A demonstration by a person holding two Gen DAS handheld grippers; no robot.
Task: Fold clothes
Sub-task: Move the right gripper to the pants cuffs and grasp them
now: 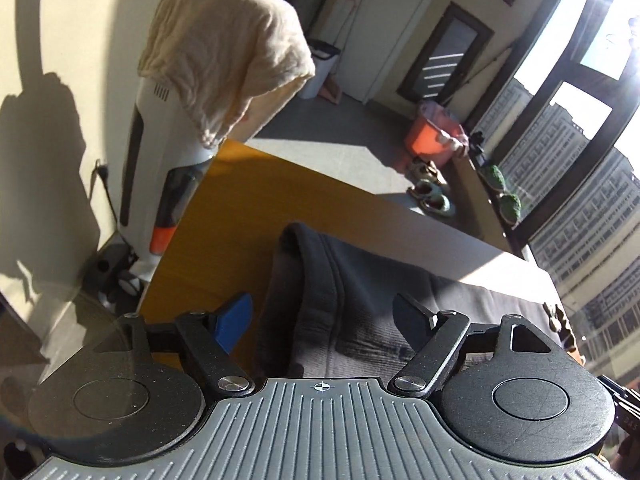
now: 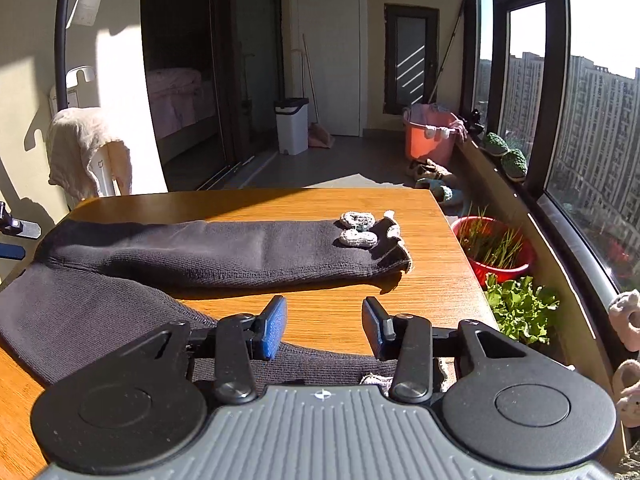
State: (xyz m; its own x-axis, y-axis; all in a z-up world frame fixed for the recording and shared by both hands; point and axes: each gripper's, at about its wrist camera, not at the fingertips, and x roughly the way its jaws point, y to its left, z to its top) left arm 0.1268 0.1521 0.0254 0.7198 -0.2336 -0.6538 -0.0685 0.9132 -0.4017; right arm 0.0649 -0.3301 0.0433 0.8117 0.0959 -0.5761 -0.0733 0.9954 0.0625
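A dark grey knit garment (image 2: 192,256) lies on the wooden table (image 2: 332,312), one long part stretched to the right with small crocheted patches (image 2: 358,228) near its end. In the left wrist view the same garment (image 1: 360,304) shows a thick folded hem. My left gripper (image 1: 324,320) hovers open just above that hem, nothing between its fingers. My right gripper (image 2: 324,328) is open over bare table, with another part of the garment under its base. The left gripper's fingers (image 2: 18,240) peek in at the right wrist view's left edge.
A cream cloth (image 1: 224,48) drapes over a white appliance (image 1: 160,152) left of the table. Beyond the far table edge is open floor with a pink bucket (image 2: 430,136) and a white bin (image 2: 292,126). Plants in a red pot (image 2: 496,248) sit by the window at the right.
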